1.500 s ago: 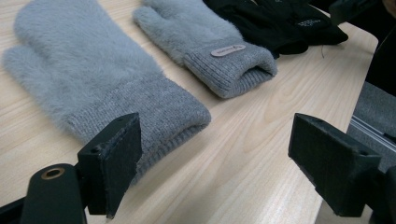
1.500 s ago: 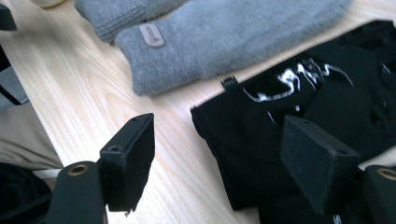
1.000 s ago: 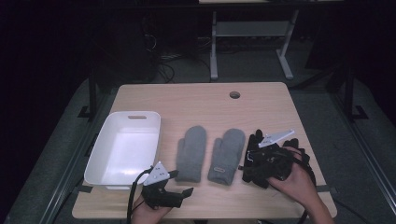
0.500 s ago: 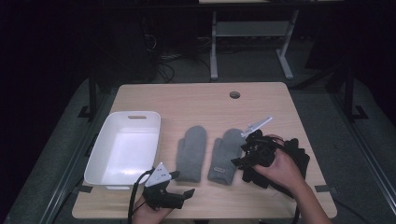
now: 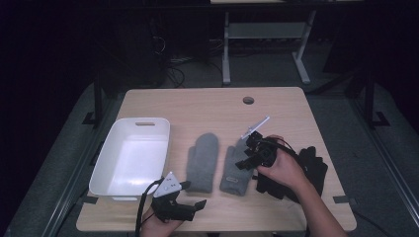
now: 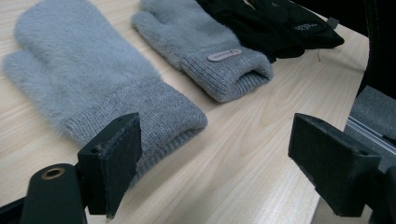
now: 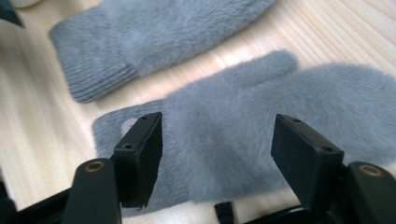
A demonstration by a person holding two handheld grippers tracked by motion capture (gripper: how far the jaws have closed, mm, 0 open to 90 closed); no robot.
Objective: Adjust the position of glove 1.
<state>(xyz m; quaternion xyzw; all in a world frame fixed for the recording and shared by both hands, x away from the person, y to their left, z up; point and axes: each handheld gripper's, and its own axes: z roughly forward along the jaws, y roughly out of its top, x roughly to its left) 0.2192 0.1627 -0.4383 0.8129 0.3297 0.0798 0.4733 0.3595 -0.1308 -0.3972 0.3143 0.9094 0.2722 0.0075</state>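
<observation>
Two fluffy grey mittens lie side by side mid-table, the left mitten and the right mitten. A pair of black gloves lies to their right, partly under the person's right hand. My right gripper hangs over the right mitten near its cuff. Its jaws have just been closing a little but still stand wide, with the mitten below and between them and untouched. My left gripper rests open at the front edge, facing the left mitten's cuff.
A white plastic tub with nothing in it stands at the table's left. A round cable hole sits near the far edge. The far half of the wooden tabletop is bare. Dark floor and desk legs lie beyond.
My right gripper has moved left from above the black gloves to over the right grey mitten, and its jaws look slightly narrower. The left gripper has stayed put.
</observation>
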